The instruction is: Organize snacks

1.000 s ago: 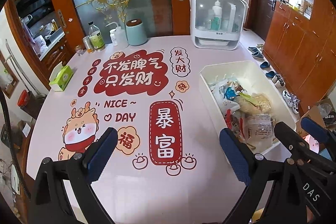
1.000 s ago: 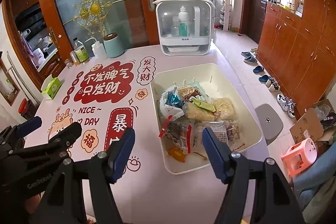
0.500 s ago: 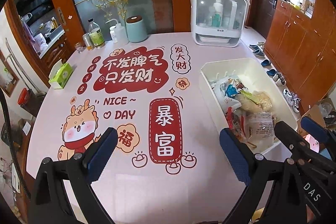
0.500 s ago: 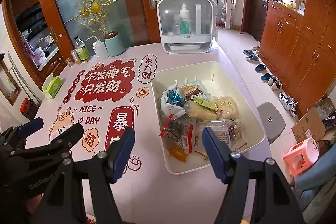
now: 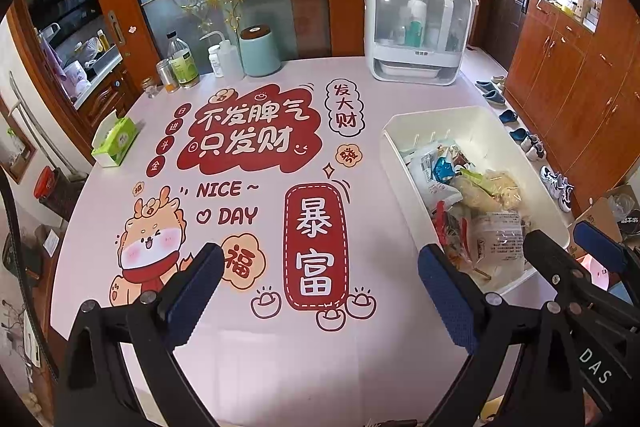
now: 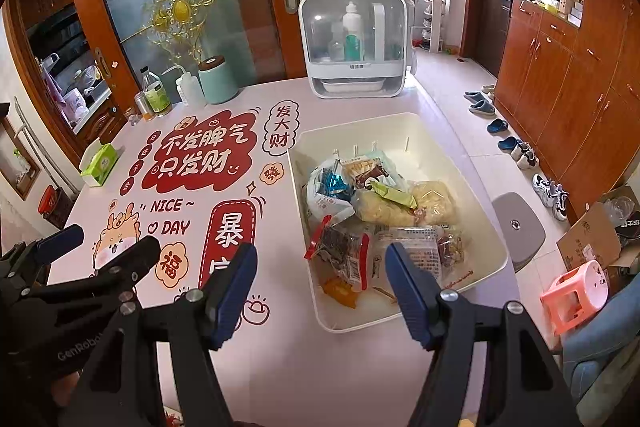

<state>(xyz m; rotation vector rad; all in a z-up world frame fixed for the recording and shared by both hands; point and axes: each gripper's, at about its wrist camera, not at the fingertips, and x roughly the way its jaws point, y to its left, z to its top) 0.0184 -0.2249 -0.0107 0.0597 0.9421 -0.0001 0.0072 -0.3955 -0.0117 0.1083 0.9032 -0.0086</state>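
Note:
A white plastic bin [image 6: 360, 121] sits on the right side of the pink printed table [image 6: 280, 347], and several snack packets [image 6: 380, 211] lie piled inside it. My right gripper [image 6: 320, 267] hovers open over the bin's near left corner, nothing between its blue pads. In the left wrist view the bin [image 5: 440, 113] with the snacks [image 5: 472, 195] lies to the right. My left gripper [image 5: 320, 295] stands open above the bare printed cloth, holding nothing. Each gripper shows in the other's view: the right gripper [image 5: 564, 239] and the left gripper [image 6: 112, 243].
A white dish cabinet [image 6: 354, 43] stands at the table's far edge, with a teal canister [image 6: 216, 79] and bottles [image 6: 156, 95] at the far left. A green tissue box [image 6: 100, 159] sits at the left edge. A grey stool [image 6: 516, 227] and a pink stool [image 6: 576, 291] stand on the floor to the right.

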